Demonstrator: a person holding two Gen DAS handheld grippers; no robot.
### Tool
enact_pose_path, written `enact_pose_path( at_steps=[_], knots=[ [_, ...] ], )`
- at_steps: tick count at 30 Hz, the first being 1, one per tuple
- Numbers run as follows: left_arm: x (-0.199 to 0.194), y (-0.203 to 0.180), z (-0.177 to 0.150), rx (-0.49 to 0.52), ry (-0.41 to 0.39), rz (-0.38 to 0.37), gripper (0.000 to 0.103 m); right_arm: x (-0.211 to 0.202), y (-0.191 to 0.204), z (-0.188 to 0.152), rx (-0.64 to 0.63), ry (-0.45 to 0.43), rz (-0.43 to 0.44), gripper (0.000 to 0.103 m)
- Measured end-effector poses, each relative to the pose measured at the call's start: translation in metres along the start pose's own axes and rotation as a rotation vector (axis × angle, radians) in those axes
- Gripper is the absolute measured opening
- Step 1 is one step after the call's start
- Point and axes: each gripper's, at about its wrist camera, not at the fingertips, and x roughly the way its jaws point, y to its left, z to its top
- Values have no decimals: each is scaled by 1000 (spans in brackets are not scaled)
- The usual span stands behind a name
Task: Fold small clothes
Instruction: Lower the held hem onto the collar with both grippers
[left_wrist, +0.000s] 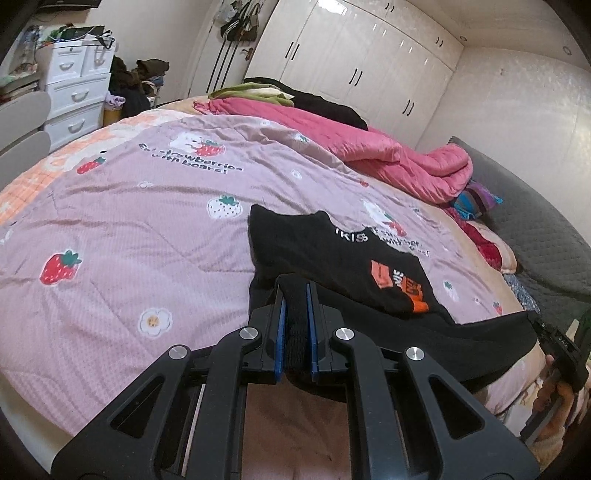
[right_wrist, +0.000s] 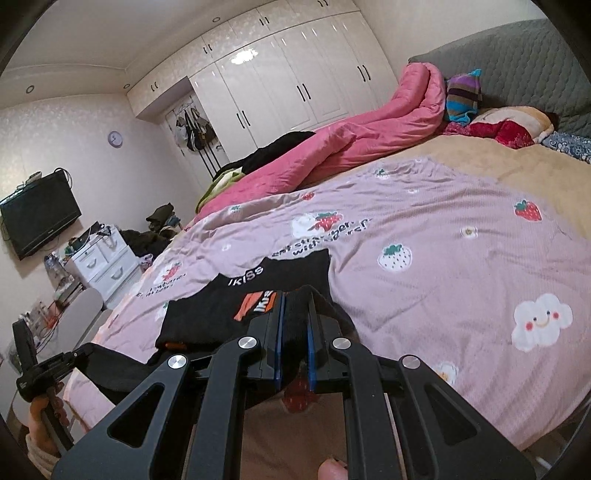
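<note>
While both pairs of blue pads pressed on black cloth, the left gripper (left_wrist: 295, 291) sat low in the centre of its frame, clamped tight on a bunched edge of the black garment (left_wrist: 332, 258). In the right wrist view the right gripper (right_wrist: 295, 299) was likewise closed on a fold of the same garment, again low and central. Between the two claws the held edge hung clear of the bed as a dark band running toward the lower right of the left view, while the rest lay on the lilac strawberry quilt (left_wrist: 129, 221), white lettering and an orange patch facing up. At the far right edge of the left view a hand (left_wrist: 554, 391) gripped the other tool's handle, though that corner was too dark to show much. Beyond the quilt, a pink duvet (left_wrist: 388, 155) lay heaped toward the upper right, with white wardrobe doors (left_wrist: 369, 55) behind it.
</note>
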Motion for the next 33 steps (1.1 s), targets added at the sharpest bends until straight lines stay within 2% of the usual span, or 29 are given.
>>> enact_pose_path(
  at_steps=[22,33],
  knots=[
    [41,3,42,-8,-77,37,4,56,9,40,10,-49,-28,9],
    [64,3,65,-18,-133,80,4,107,16,68,5,-48,-55,9]
  ],
)
